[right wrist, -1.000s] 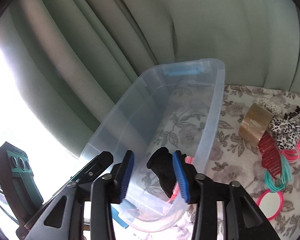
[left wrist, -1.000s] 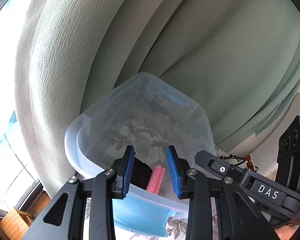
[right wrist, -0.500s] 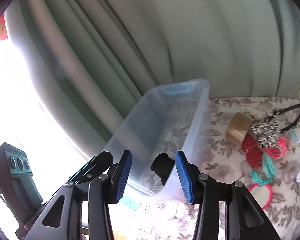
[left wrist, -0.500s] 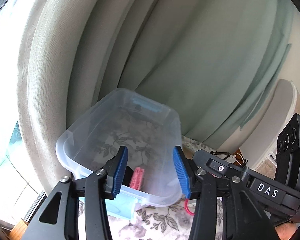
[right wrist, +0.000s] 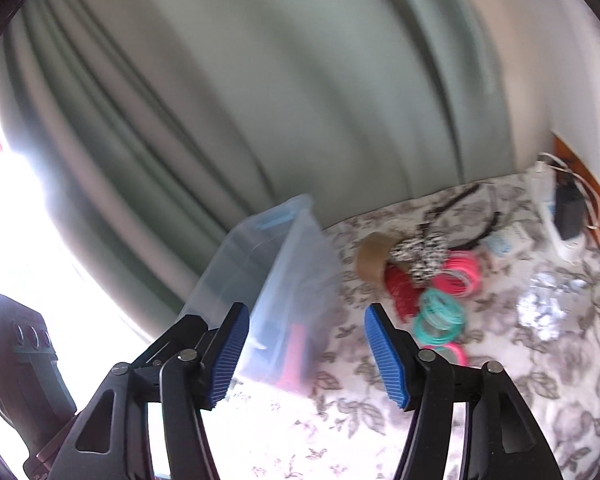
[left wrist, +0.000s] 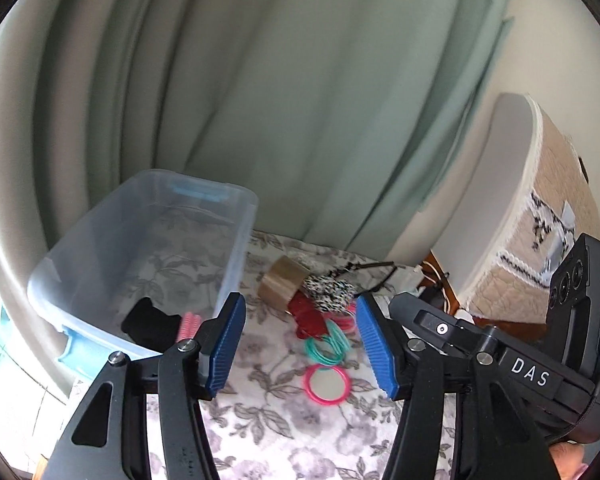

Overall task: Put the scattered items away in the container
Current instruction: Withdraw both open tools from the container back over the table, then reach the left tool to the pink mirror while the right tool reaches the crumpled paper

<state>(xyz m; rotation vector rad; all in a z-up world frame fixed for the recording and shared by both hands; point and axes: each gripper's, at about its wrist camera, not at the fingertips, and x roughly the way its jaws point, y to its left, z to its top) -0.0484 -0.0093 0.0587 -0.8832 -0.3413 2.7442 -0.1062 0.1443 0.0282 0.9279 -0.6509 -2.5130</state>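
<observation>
A clear plastic container (left wrist: 236, 248) sits on a floral cloth (left wrist: 260, 380), its long axis running away toward green curtains (left wrist: 300, 100). Inside its near end lie a black item (left wrist: 148, 320) and a pink roller (left wrist: 190, 326). Both the left gripper (left wrist: 300, 346) and right gripper (right wrist: 306, 358) are widening, nothing between their jaws.

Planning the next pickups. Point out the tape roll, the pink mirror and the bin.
tape roll (left wrist: 281, 287), left wrist view, on its brown outer side.
pink mirror (left wrist: 327, 378), left wrist view, on the glass centre.
bin (left wrist: 242, 240), left wrist view, on its right wall.
</observation>
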